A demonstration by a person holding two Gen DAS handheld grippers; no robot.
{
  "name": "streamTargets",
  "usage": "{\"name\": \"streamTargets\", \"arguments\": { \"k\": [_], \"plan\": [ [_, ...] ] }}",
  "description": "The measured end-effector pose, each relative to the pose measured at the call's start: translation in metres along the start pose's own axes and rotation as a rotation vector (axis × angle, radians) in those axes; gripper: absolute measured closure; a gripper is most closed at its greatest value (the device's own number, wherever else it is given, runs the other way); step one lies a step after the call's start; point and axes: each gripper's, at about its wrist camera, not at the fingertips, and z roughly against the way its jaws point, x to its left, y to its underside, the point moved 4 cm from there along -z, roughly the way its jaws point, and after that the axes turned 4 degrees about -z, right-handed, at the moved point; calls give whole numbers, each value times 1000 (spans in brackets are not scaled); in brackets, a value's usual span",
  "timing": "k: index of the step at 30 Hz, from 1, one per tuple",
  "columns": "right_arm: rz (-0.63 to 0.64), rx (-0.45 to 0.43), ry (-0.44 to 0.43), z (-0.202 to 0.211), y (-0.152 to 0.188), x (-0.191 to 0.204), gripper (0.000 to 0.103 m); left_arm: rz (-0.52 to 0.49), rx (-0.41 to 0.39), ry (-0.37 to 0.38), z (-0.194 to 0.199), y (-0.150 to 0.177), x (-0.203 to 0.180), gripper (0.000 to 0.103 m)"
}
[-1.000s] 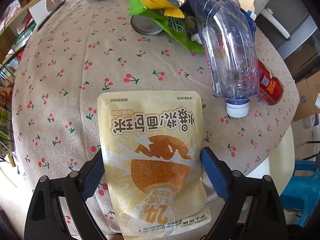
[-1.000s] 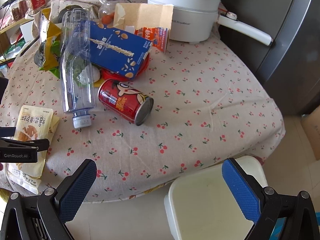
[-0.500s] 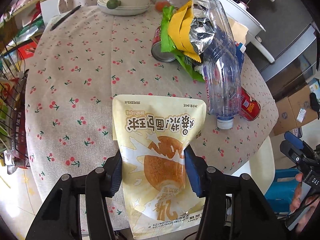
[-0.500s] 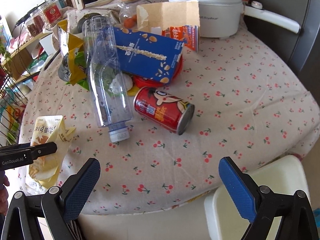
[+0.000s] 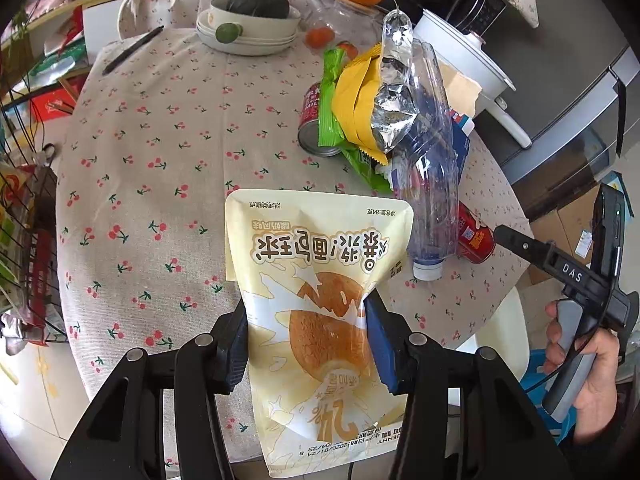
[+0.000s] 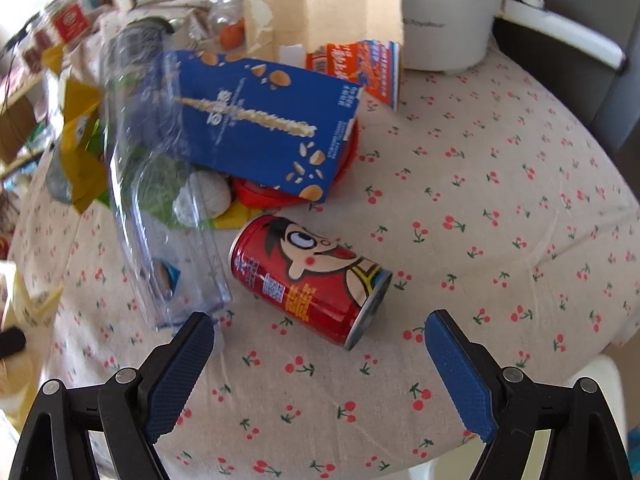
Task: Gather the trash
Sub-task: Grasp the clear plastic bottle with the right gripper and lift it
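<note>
The left gripper (image 5: 306, 338) fingers squeeze the yellow snack bag (image 5: 320, 280) to carry it off, while the right gripper (image 6: 320, 356) fingers stay wide, the red can (image 6: 310, 280) at 12 o'clock.

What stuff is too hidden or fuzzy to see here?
- Pouch, left wrist view: its bottom print is tiny and upside down, unreadable.
- Bottle, right wrist view: motion blur smears it; the left finger of the right hand-held gripper covers its cap.
- Red lid, right wrist view: mostly hidden under the blue box.
</note>
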Motion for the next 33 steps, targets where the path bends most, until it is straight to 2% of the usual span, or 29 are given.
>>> {"name": "streamTargets", "arguments": {
  "k": [2,8,16,22,28,33],
  "plan": [
    [-70,4,-40,-3,-7,1,13,-3,-2,2,0,-2,-3,49],
    [-180,39,-12,-26,-24,7,12,-10,0,-1,-2,-1,-6,49],
    [-177,17,103,-36,-30,7,12,-7,-4,-17,-1,-1,2,49],
    [-181,-5,94,-32,-44,0,12,0,-18,-13,4,-2,5,49],
    [-136,-52,35,-26,-72,2,12,12,-31,-33,6,-6,13,49],
    [-6,-39,-111,-12,-63,43,12,33,-49,-32,8,-14,18,49]
  ]
}}
